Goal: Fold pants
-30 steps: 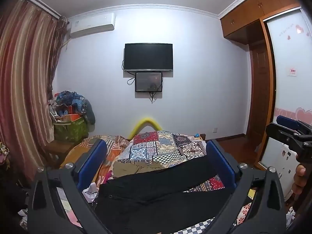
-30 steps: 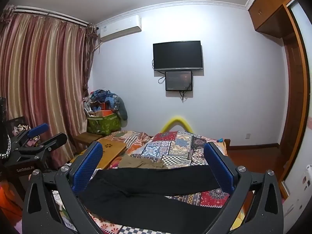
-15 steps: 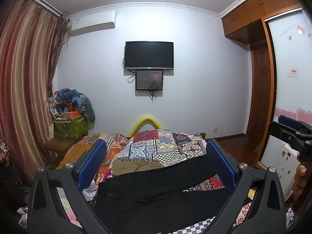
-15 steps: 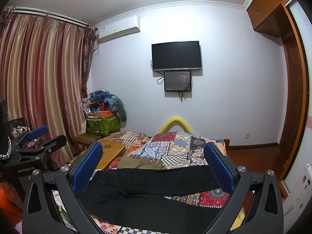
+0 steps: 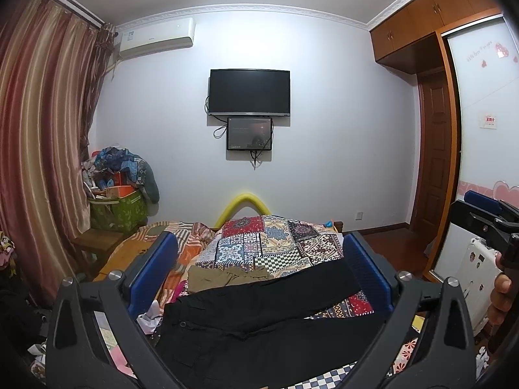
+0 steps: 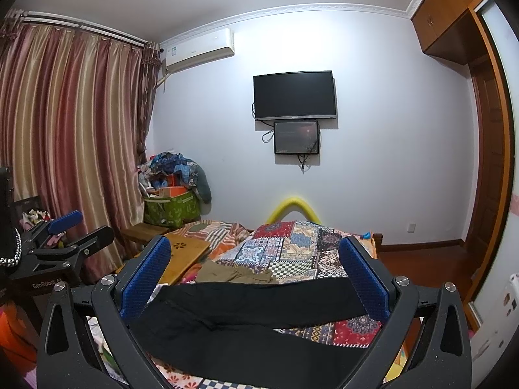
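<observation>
Holding both tools up and level over the bed [image 5: 285, 236], I am seeing almost nothing change across the last second: the view is only drifting a touch. The left gripper [image 5: 259, 275] and right gripper [image 6: 256, 275] are both hovering with jaws spread wide, gripping nothing. The black pants [image 6: 246, 311] are lying flat across the near end of the patchwork quilt [image 6: 285, 253], waist to the left, legs splayed toward the right. I judge folding is not yet starting; I am still lining up.
</observation>
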Available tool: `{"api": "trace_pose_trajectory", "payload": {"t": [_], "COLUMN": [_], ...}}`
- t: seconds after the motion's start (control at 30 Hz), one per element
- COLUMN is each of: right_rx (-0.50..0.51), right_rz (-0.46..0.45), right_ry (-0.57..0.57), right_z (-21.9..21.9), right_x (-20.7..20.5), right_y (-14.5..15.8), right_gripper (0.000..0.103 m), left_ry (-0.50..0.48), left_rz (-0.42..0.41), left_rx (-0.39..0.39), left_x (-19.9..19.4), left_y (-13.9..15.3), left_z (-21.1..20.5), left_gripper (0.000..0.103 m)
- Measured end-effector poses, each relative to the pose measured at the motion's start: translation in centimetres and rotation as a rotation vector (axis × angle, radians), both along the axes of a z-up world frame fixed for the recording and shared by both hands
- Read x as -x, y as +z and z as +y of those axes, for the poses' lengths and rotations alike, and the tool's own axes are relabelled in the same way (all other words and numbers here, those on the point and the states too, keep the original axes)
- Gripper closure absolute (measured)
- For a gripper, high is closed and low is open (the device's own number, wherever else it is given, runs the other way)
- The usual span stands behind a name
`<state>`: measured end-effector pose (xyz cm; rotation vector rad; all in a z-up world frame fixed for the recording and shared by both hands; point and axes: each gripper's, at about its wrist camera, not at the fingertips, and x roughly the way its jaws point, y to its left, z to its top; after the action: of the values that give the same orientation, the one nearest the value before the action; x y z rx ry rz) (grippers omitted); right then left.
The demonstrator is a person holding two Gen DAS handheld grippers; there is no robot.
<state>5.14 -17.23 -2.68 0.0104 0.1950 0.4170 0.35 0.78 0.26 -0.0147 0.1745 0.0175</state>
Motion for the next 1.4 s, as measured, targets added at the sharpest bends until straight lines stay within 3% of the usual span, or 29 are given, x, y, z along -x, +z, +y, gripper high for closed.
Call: {"api": "trace_pose_trajectory", "payload": {"t": [1.4], "right_rx": [-0.009], "right_rz": [-0.018], "right_ry": [0.007], "right_z": [-0.10], "right_x": [0.15], "right_y": [0.03], "right_gripper": [0.000], "left_ry": [-0.010], "left_rz": [-0.020], "left_rx": [0.006], "left_x": [0.21], "left_y": [-0.65], "left_z": [0.28], "left_gripper": [0.000]}}
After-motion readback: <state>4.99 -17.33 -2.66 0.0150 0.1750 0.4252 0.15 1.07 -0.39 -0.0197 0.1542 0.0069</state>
